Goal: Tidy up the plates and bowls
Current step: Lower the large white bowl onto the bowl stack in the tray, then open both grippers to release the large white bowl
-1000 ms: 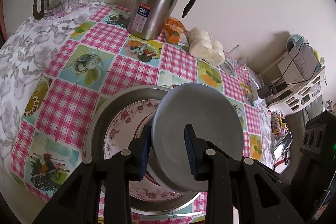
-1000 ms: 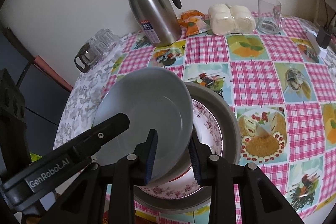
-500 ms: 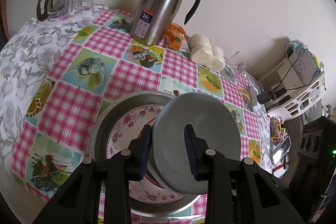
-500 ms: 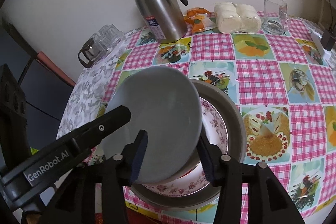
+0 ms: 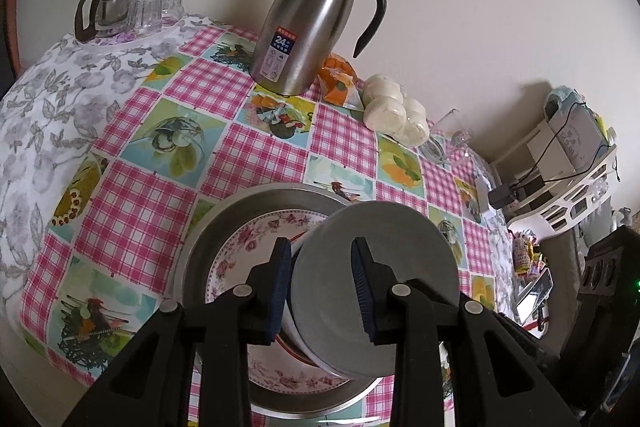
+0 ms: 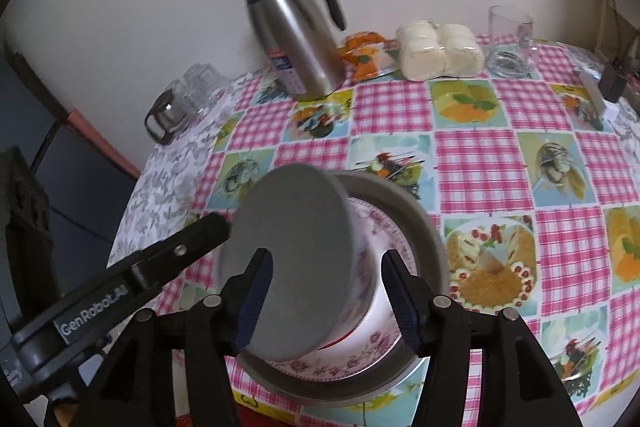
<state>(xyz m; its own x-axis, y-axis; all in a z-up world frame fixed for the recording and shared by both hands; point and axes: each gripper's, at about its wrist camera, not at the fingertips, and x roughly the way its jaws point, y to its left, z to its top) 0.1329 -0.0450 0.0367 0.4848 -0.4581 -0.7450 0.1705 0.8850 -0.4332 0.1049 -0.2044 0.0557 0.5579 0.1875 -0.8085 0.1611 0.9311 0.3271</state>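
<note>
Left wrist view: left tongs (image 5: 320, 287) apparently gripping grey bowl (image 5: 400, 267).

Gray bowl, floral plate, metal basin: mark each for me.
gray bowl (image 5: 400, 267): left wrist view, its outer wall.
floral plate (image 5: 244, 259): left wrist view, left rim.
metal basin (image 6: 424, 223): right wrist view, right rim.

Far ahead of my jaws a steel jug (image 5: 316, 23) stands by the wall, an orange packet (image 5: 338, 87) and wrapped white buns (image 5: 394, 115) just right of it, then a glass mug (image 6: 510, 39). Ahead-left sit a glass teapot (image 5: 102, 13) and tumblers (image 5: 158, 1).
</note>
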